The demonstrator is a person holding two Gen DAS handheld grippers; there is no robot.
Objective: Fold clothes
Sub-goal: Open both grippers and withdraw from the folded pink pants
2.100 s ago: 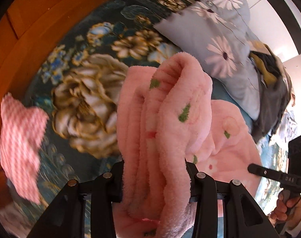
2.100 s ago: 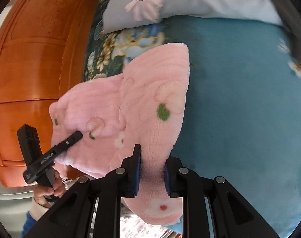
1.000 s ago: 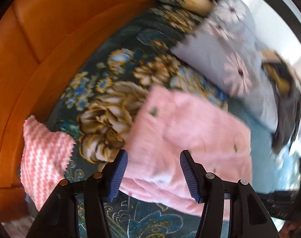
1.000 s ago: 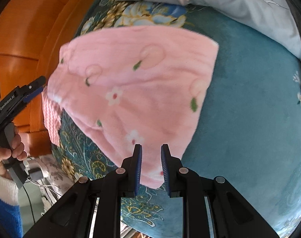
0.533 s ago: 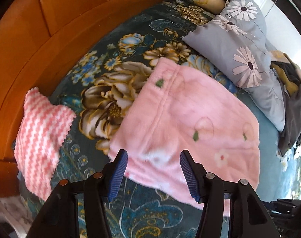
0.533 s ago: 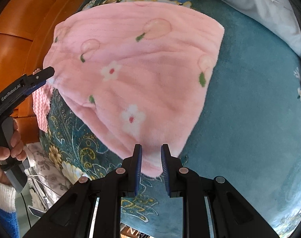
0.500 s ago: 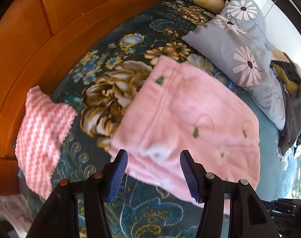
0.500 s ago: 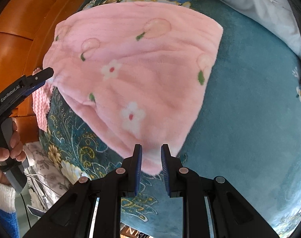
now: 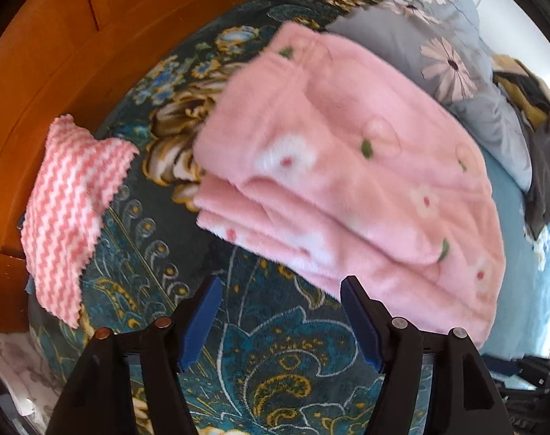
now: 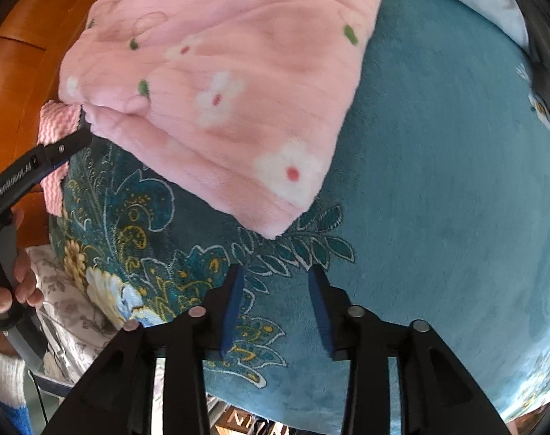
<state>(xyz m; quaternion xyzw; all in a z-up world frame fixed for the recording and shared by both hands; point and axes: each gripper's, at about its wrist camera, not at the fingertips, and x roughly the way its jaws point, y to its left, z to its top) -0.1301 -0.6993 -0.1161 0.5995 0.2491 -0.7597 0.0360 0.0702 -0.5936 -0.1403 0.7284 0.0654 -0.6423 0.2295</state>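
Hidden bits: the pink fleece garment [image 9: 347, 181] is smeared with motion blur in the left wrist view, so its folded layers can only roughly be told apart. The far top edge of it is cut off in the right wrist view.

Also cut off: the dark clothes pile [image 9: 543, 145], off to the right of the left claw, is sliced by the frame edge and what's in it can't be made out.

Left claw [image 9: 280, 320]: jaws spread and opening, nothing between them, only the floral bedspread [image 9: 275, 362] is seen through the gap. The tip of it seems to be tucked at the garment's left corner in the right wrist view [image 10: 81, 128], contact can't be confirmed.

Right claw [image 10: 275, 308]: jaws apart and opening too, nothing pinched. The garment's nearest corner is just ahead of the tips, not touching.

Where the garment is: laid folded on the bed, ahead of both claws, up and right of the left one.

Zigzag cloth [image 9: 68, 214]: pink and white, well left of the left claw, against the wooden headboard [image 9: 57, 54].

Pillow [image 9: 456, 58]: grey with daisies, beyond the garment.

Hand [image 10: 10, 290]: wrapped around the left handle, white sleeve cuff partly cropped.

Writing: white lettering on the left claw's finger, looks like "GenRobot.AI", a bit blurry.

Containers: none seen.
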